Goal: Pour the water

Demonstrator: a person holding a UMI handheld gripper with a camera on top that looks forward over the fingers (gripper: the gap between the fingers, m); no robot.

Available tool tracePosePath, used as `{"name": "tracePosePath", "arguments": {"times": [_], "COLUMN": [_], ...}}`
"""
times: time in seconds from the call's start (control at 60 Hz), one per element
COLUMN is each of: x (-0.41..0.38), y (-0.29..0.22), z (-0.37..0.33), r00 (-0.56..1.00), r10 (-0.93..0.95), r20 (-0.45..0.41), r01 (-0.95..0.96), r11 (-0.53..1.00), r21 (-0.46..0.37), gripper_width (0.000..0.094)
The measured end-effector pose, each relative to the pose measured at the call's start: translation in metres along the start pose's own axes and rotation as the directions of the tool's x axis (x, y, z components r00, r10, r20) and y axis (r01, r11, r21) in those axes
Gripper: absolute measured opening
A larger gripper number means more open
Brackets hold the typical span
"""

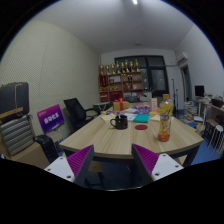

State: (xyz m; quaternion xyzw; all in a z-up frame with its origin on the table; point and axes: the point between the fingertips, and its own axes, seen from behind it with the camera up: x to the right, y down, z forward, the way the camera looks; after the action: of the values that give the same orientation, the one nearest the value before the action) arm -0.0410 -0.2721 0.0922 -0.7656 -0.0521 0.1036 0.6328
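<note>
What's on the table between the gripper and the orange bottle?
In the gripper view, only bare tabletop lies between the open gripper and the orange bottle. The dark mug sits off to one side of that stretch.

Tongs (112, 162) spread wide, purple pads apart, nothing between them. Beyond them, a pale wooden bench (110, 142) carries a tall orange-filled plastic bottle (165, 118) and a dark mug (120, 122), well apart.

You are in an office or meeting room: a long wooden desk (110, 135) ringed by black office chairs (78, 110), shelves (122, 82) along the far wall lined with trophies (118, 68), and a purple sign (50, 118) standing nearby.
</note>
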Motion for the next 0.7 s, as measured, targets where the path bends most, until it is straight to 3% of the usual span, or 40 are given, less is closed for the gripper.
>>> {"name": "tracePosePath", "arguments": {"times": [0.183,0.367,0.7], "x": [0.041,0.138,0.257], "y": [-0.001,-0.029,-0.032], "z": [0.014,0.049,0.169], "r00": [0.998,0.979,0.941], "r10": [-0.010,-0.035,-0.039], "r20": [-0.064,-0.199,-0.336], "r01": [0.012,0.059,0.075], "r11": [1.000,0.991,0.993], "r21": [0.017,0.117,0.095], "gripper_width": [0.0813,0.0809,0.0817]}}
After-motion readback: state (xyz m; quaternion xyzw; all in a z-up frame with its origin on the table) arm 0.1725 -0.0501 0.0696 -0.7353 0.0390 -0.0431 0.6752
